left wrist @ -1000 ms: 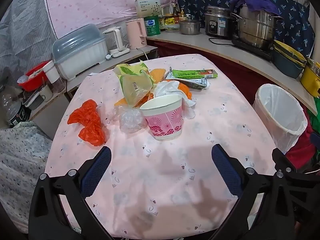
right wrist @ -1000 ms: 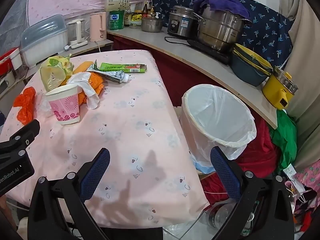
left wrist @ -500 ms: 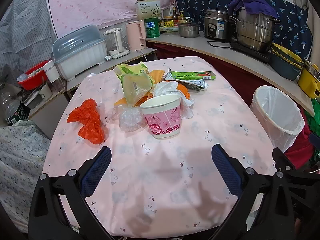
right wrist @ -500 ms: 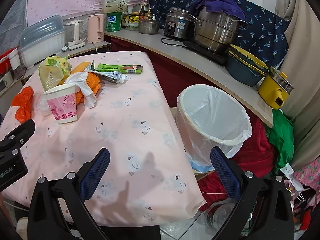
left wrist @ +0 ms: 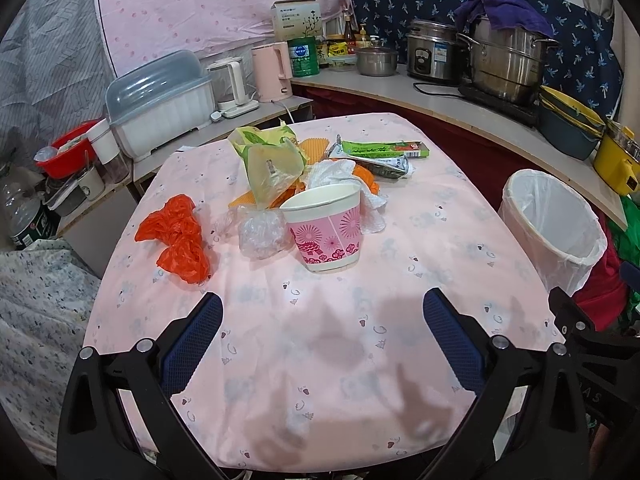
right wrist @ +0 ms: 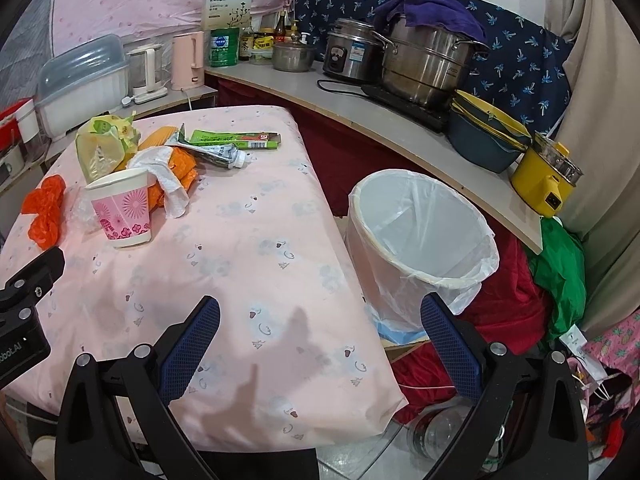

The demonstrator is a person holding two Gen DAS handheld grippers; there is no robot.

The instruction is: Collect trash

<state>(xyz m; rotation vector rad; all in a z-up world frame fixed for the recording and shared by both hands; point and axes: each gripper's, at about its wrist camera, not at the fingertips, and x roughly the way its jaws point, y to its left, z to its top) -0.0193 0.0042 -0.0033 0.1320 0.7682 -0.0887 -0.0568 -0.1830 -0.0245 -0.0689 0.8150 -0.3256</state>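
Trash lies on the pink-clothed table (left wrist: pixel 320 340): a pink paper cup (left wrist: pixel 326 228) (right wrist: pixel 122 210), an orange plastic bag (left wrist: pixel 176 238) (right wrist: pixel 44 210), a clear crumpled bag (left wrist: pixel 260 234), a yellow-green bag (left wrist: pixel 268 160) (right wrist: pixel 100 146), white tissue (left wrist: pixel 336 170) (right wrist: pixel 168 182), a green box (left wrist: pixel 384 148) (right wrist: pixel 234 140) and a squeezed tube (right wrist: pixel 218 156). A white lined bin (left wrist: pixel 554 226) (right wrist: pixel 420 236) stands right of the table. My left gripper (left wrist: pixel 322 332) is open and empty above the table's near part. My right gripper (right wrist: pixel 320 336) is open and empty over the table's right edge.
A curved counter (right wrist: pixel 360 112) behind holds steel pots (right wrist: pixel 424 66), a rice cooker (right wrist: pixel 352 56), bowls (right wrist: pixel 486 136) and a yellow pot (right wrist: pixel 546 186). A dish box (left wrist: pixel 158 106) and kettles (left wrist: pixel 272 72) stand at the back left. Red and green cloth (right wrist: pixel 560 272) lies by the bin.
Both grippers have drawn back and risen slightly from the table; the trash and bin look a little farther away. Both stay open and empty.
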